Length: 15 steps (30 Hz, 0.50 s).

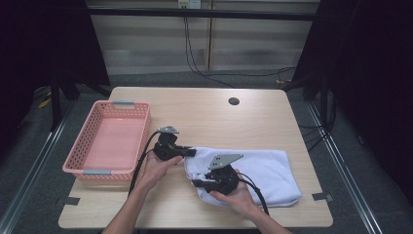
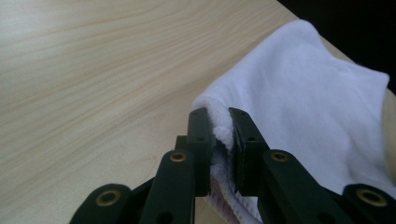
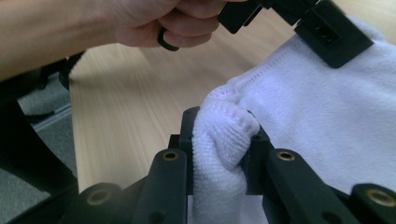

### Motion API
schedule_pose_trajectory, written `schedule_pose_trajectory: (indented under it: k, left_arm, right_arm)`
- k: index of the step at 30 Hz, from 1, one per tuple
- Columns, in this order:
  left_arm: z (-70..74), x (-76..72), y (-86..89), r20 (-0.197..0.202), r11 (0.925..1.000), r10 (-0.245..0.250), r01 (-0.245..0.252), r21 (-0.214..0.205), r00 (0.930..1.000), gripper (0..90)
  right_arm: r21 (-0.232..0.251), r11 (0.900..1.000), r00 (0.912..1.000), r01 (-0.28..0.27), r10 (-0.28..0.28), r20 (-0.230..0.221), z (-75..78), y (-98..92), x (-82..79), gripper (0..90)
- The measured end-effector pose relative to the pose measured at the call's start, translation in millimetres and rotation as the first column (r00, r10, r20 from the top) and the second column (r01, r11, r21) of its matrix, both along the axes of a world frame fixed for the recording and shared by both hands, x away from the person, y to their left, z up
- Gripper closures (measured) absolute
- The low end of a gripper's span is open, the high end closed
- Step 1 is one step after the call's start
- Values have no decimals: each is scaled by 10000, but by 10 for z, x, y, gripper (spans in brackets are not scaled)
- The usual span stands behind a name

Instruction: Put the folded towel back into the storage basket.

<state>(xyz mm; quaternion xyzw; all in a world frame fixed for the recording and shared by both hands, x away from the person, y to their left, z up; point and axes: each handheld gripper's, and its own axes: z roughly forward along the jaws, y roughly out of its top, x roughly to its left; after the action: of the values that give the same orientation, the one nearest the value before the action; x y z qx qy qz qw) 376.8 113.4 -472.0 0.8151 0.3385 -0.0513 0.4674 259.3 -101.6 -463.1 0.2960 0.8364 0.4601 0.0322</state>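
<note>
Wooden table | left gripper, right gripper pinch white towel edge

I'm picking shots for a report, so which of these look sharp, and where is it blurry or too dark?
High view: even light on the table, dark surroundings, soft overall. Left gripper view: towel fold and tongs crisp, wood grain clear. Right gripper view: towel weave sharp, the hand and the floor behind blurred.

"Where does the high view look from?"
"From up above the table, looking forward and down."
"And the two gripper views?"
"Very close, low over the wood. All three see the white towel."
</note>
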Motion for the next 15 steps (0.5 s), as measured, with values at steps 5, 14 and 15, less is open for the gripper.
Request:
schedule_pose_trajectory:
  k: [5, 14, 15]
  left_arm:
    - [194, -6, 82, 207, 9998, 126, -123, -148, 9997, 800]
    - [599, -59, 379, 550, 9981, 582, -570, -243, 9968, 799]
    - [646, -74, 415, 648, 9980, 603, -590, -213, 9961, 800]
  right_arm:
    - [316, 9993, 9995, -222, 215, 238, 155, 55, 27, 761]
    - [1142, 9919, 9967, -547, 474, 660, 503, 185, 65, 762]
    - [1286, 9900, 9964, -581, 495, 694, 539, 208, 64, 762]
